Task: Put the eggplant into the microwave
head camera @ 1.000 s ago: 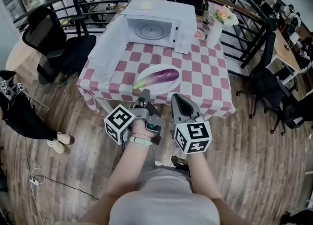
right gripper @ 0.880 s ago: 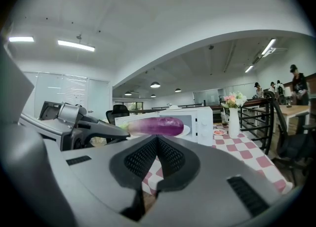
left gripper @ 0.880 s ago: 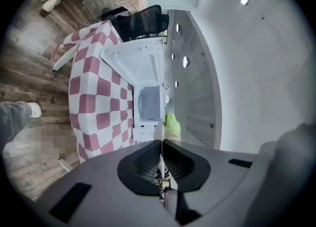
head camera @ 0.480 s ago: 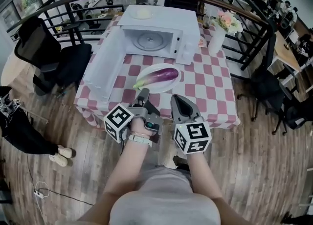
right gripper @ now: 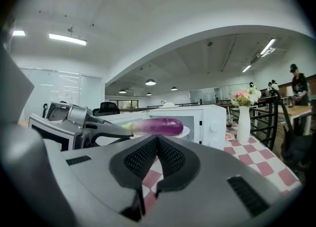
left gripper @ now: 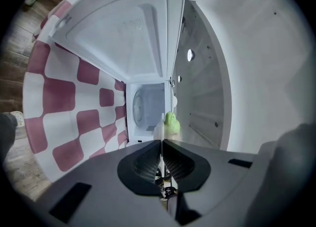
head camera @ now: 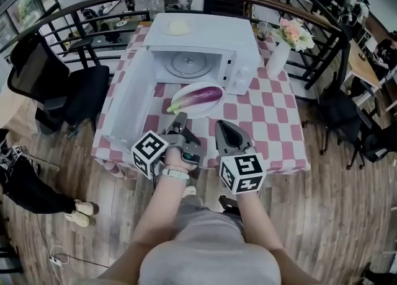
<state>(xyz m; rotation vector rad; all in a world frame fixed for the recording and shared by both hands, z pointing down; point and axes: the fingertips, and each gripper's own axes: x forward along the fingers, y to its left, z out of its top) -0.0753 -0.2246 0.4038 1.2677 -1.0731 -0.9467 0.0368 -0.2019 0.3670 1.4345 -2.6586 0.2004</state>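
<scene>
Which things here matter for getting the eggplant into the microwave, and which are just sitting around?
For the job: eggplant, its plate, microwave, its open door.
Just lying about: flower vase, pale lump atop the microwave, black chair beside the table.

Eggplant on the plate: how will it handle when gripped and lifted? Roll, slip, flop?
The eggplant looks glossy and smooth-skinned, so probably slippery in a grip. Long and rounded, lying on a shallow plate, it may roll if nudged sideways. Plump, even shape suggests stiff, not floppy.
</scene>
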